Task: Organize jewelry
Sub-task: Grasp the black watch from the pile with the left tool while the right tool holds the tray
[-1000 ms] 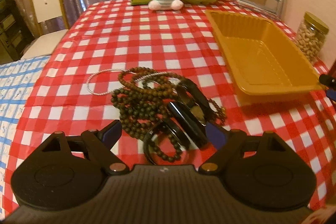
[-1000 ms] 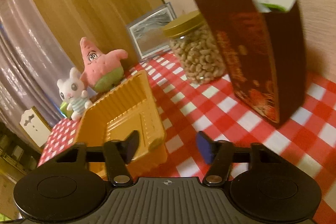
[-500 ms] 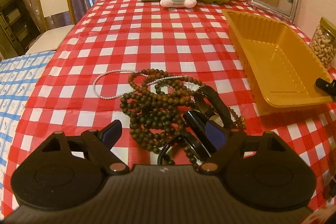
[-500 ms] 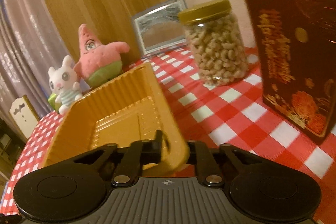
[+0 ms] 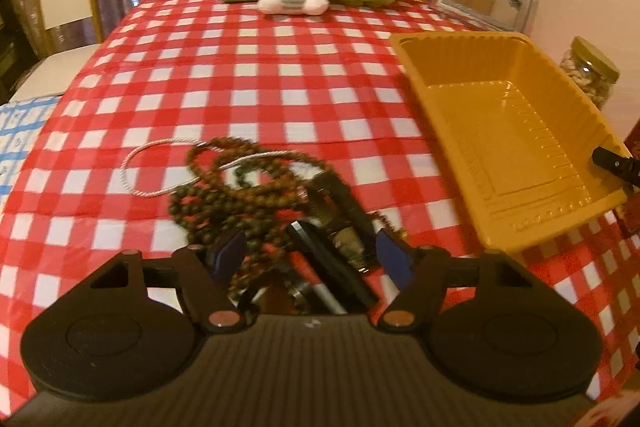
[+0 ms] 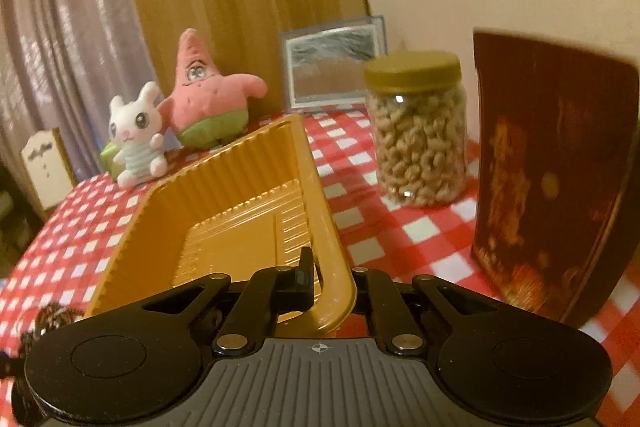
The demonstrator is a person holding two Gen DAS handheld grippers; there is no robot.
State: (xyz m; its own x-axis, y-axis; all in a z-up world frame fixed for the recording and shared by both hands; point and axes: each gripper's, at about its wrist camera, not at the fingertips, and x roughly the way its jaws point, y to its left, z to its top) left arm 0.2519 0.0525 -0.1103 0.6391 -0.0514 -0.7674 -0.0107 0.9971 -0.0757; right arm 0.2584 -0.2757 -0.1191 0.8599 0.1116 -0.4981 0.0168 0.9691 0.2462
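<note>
So I'm sitting over the jewelry pile (image 5: 256, 203) with my left claw (image 5: 308, 257), and it's a proper tangle — dark bead strands looped through each other, a thin pale cord (image 5: 160, 163) trailing off to the side, and a couple of chunky black bangles (image 5: 320, 251) lying right between my fingers. The left jaws are apart and have just been closing in around the pile, but the pads aren't pressing on anything yet.

My right claw (image 6: 320, 283) is pinching the near corner rim of the yellow tray (image 6: 240, 195), one finger inside the wall, one outside. The tray is sitting on the checked bench (image 5: 280, 67) just to the right of the pile, nothing in it so far.

How I'm reckoning it handles: the beads are light and floppy, so they're going to drape and drag neighbours along if I'm grabbing a loose loop. The bangles are stiff and look glossy — probably slippery, apt to squirt out of a shallow pinch. I'm thinking the best hold is across a bangle's band where the strands are bunching over it. The tray looks thin and flexy, so I'm keeping that corner grip gentle.
</note>
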